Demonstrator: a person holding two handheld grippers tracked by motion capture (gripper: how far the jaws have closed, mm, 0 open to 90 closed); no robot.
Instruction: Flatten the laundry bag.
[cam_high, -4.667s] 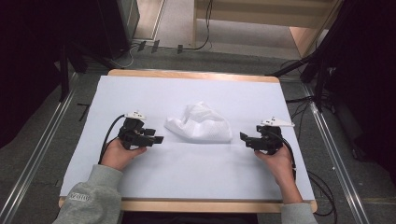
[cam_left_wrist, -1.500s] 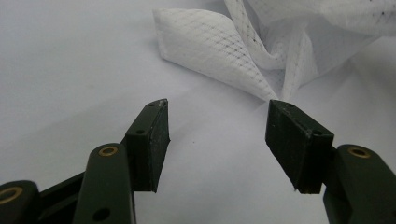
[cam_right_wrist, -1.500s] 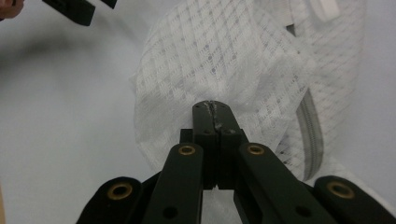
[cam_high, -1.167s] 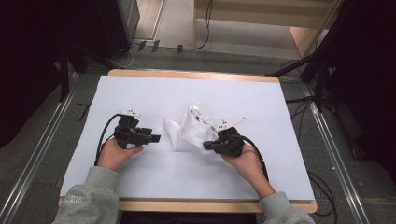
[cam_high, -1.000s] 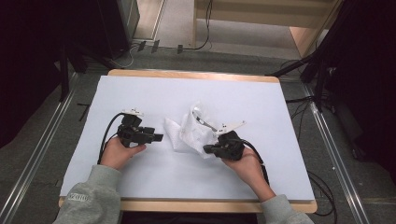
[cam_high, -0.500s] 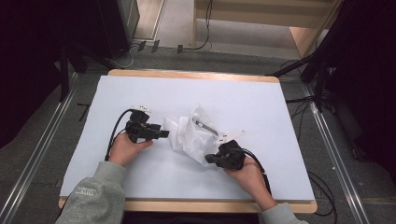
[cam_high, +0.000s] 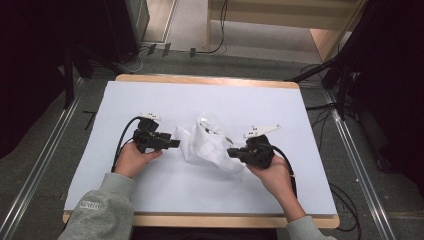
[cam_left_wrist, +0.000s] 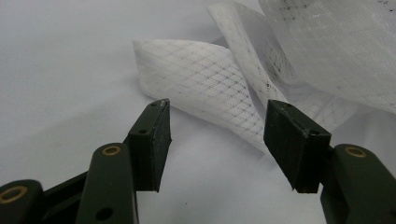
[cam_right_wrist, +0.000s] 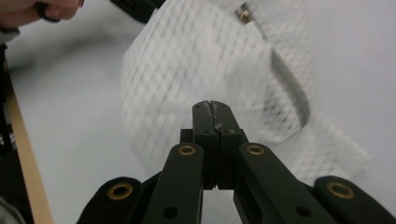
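Note:
A crumpled white mesh bag (cam_high: 210, 147) lies mid-table on the white sheet (cam_high: 250, 100). My right gripper (cam_high: 231, 151) is at its right edge, shut on the mesh bag (cam_right_wrist: 187, 70). The cloth rises just beyond the closed tips (cam_right_wrist: 212, 106) and is blurred. A grey band (cam_right_wrist: 294, 88) curves through it. My left gripper (cam_high: 175, 144) stands open at the bag's left side. A flap of the mesh (cam_left_wrist: 201, 84) lies just ahead of its jaws (cam_left_wrist: 217, 112), touching neither pad.
The sheet covers a wooden table whose front edge (cam_high: 200, 220) runs near the person. Metal rails (cam_high: 35, 175) flank the table on the floor. A cable (cam_high: 122, 137) trails from the left gripper and another (cam_high: 285, 155) from the right.
The right gripper came in from the right side, closed on the bag and has pulled its edge up and to the right. The left gripper shifted a little toward the bag's left flap.

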